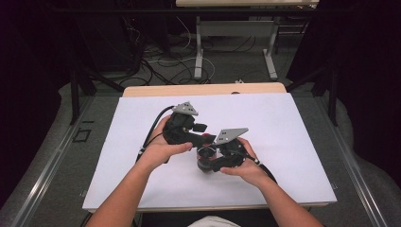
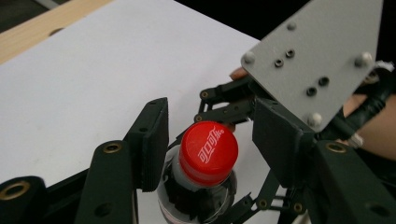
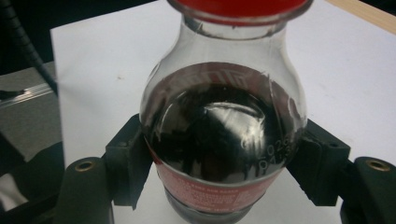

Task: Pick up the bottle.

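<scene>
My right tongs (image 3: 224, 186) gripped the cola bottle (image 3: 224, 140) around its belly, upright on the white surface (image 1: 283, 123). My left tongs (image 2: 212, 140) stood parted on either side of its red cap (image 2: 208, 151), not pressing it.

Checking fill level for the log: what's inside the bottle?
The bottle holds dark liquid up to its shoulder; the neck above is clear. A red cap is on top. The red label and right gripper cover the lower part.
</scene>
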